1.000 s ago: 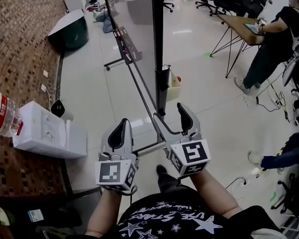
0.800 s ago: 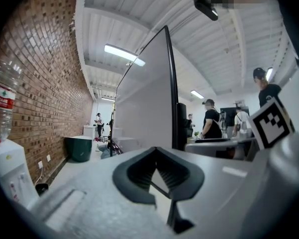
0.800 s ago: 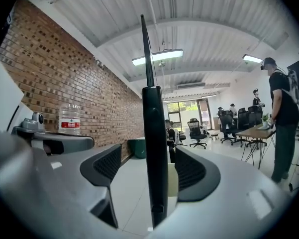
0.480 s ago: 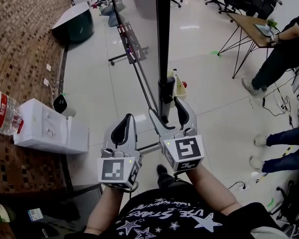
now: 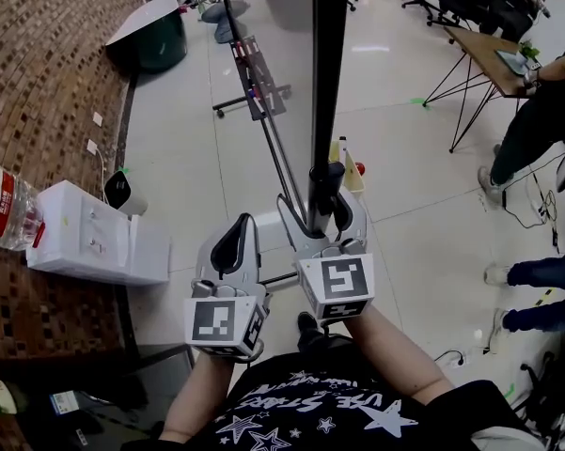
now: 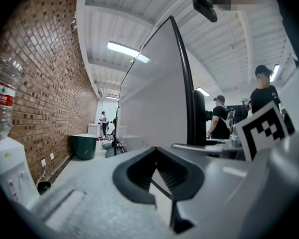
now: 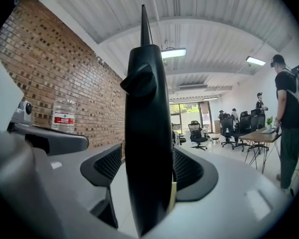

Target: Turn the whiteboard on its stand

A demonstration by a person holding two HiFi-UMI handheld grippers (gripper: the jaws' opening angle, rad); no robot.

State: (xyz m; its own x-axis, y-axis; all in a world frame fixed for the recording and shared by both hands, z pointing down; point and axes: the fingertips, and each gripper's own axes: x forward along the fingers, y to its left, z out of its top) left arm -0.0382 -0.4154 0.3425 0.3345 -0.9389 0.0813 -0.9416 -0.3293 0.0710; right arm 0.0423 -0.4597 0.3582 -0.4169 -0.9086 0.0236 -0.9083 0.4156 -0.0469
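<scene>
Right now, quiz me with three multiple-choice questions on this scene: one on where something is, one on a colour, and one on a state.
1. What stands between the right gripper's jaws? A the black upright edge of the whiteboard; B a table leg; C nothing.
2. What colour is the label on the clear plastic water bottle? A blue; B red; C yellow.
3. How do the left gripper's jaws stand? A wide apart; B on a pen; C together, empty.

1 A: the black edge fills the gap in the right gripper view.
2 B: the head view shows it red.
3 C: the jaws meet at the tips in the left gripper view.
</scene>
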